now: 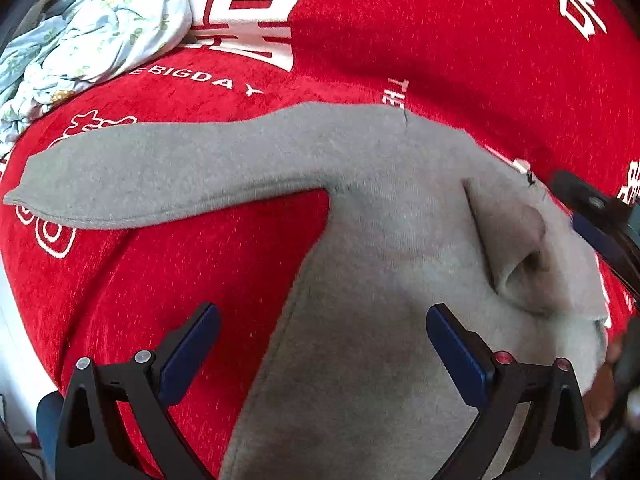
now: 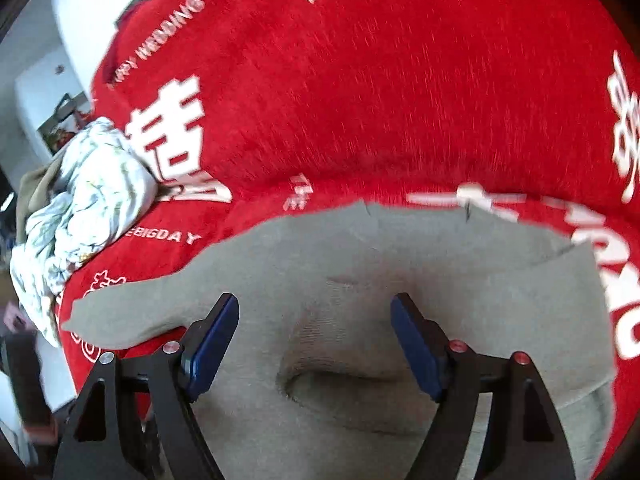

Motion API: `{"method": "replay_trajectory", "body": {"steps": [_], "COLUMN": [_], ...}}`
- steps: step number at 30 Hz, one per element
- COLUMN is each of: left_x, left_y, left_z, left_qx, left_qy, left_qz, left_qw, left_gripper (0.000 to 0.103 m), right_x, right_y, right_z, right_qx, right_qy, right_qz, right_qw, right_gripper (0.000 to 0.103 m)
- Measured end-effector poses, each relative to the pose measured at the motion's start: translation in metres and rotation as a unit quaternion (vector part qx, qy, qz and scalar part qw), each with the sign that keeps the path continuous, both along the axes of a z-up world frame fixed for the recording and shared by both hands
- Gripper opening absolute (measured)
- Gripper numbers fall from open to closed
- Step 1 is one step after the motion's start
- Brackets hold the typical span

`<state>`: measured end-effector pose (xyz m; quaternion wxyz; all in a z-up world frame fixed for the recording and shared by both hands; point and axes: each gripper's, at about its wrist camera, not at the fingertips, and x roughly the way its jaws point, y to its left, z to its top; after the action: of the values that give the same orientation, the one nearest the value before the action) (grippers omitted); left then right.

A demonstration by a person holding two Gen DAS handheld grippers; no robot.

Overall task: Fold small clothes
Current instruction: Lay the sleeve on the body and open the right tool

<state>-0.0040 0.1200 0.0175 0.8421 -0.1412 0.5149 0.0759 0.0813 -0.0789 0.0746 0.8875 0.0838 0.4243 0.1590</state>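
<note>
My left claw (image 1: 322,350) hangs wide open over the grey garment (image 1: 400,240), gripping nothing, one blue pad over red cloth and the other over the grey body. The garment lies spread on the red cover (image 1: 440,60), its long sleeve (image 1: 160,176) stretched out flat to the left, cuff end near a white line drawing printed on the cover. A raised fold (image 1: 512,240) stands up near the garment's right side, and just beyond it, at the right edge of this view, I see my right claw's dark frame with a blue pad. From the right wrist, my right claw (image 2: 314,338) is also spread wide and empty, both pads over the grey garment (image 2: 440,280), with a shallow pucker (image 2: 332,380) in the fabric between the fingers. This view is smeared by motion, so fine detail is soft. Writing on the red cover (image 2: 380,80): white capitals reading "BIGDAY" (image 1: 200,78), with "THE" (image 1: 394,92) just past the garment's top edge; in the right view "WEDDING" (image 2: 172,26) runs along the far-left edge. Large white Chinese characters (image 1: 244,4) are printed too, cut off or blurred. A crumpled pale floral cloth (image 1: 92,36) sits bunched at the cover's far-left corner, well apart from the garment.
</note>
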Motion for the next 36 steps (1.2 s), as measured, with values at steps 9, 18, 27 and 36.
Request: {"method": "replay_trajectory", "body": {"steps": [9,18,27,36], "left_x": [-0.012,-0.020,-0.021,-0.018], "left_y": [0.012,-0.003,-0.014,-0.037], "left_z": [0.000,-0.011,-0.005,0.008], "left_qx": [0.018,0.026,0.026,0.047], "left_qy": [0.001,0.009,-0.001,-0.017], "left_qz": [0.006,-0.018,-0.029,-0.053], "left_qw": [0.9998,0.9995,0.9992,0.9973], "left_gripper": [0.103,0.103,0.103,0.103], "right_x": [-0.004,0.003,-0.005,0.002], "right_y": [-0.028,0.043,-0.020,-0.075], "right_z": [-0.031,-0.006,0.011,-0.045], "right_qx": [0.071,0.169,0.115,0.263], "right_qy": [0.041,0.025,-0.014,0.083], "right_qz": [-0.094,0.076,0.032,-0.023], "right_qw": [0.992,0.982,0.993,0.961], "right_gripper": [0.081,0.081,0.082,0.082]}}
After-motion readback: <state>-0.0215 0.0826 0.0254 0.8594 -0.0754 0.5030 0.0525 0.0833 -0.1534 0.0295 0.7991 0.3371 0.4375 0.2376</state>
